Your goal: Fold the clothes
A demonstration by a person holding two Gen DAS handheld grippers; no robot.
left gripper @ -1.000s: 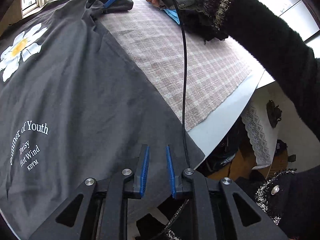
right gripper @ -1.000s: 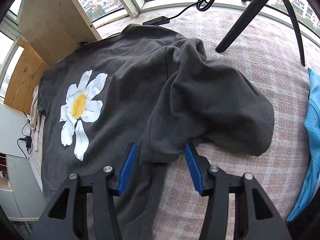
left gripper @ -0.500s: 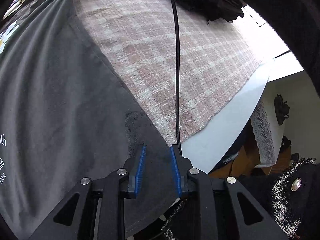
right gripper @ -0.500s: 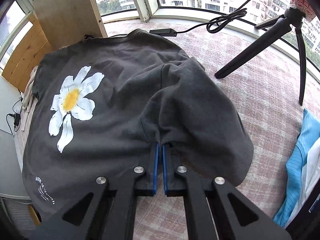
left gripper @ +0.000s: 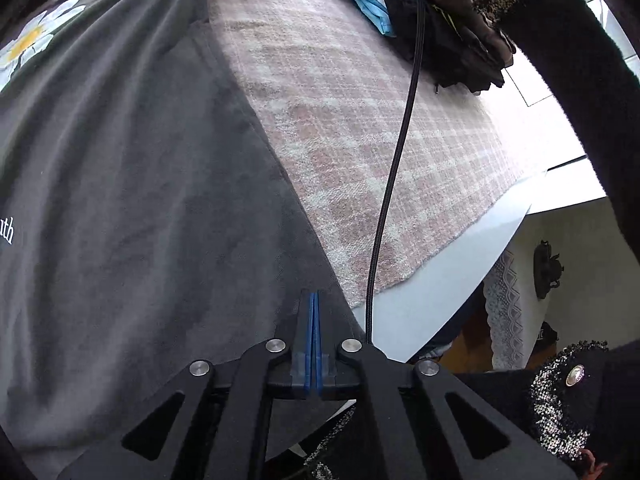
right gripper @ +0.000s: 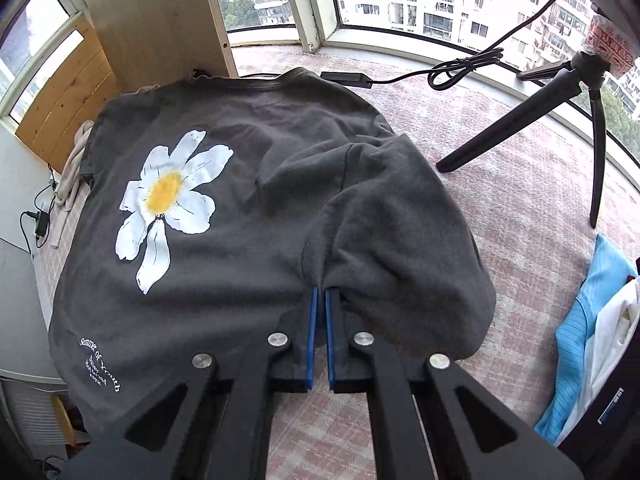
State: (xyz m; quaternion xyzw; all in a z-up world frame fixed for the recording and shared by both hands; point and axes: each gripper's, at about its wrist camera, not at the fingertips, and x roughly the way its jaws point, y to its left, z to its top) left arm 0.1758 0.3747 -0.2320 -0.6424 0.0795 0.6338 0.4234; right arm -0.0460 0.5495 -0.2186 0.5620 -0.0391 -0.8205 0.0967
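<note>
The left gripper (left gripper: 314,312) is clamped on the hem corner of the dark grey T-shirt (right gripper: 248,208); the right gripper (right gripper: 319,308) pinches its bunched sleeve fabric. To fold cleanly, both should probably lift together and carry that side edge taut across the daisy print (right gripper: 170,200). Ahead of both tools the shirt lies flat, print up, on the pink plaid cloth (left gripper: 360,120).

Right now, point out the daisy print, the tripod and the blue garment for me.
daisy print (right gripper: 166,191), right wrist view, on the yellow centre of the flower.
tripod (right gripper: 512,124), right wrist view, on its long left leg.
blue garment (right gripper: 600,280), right wrist view, on the striped panel at the right edge.
</note>
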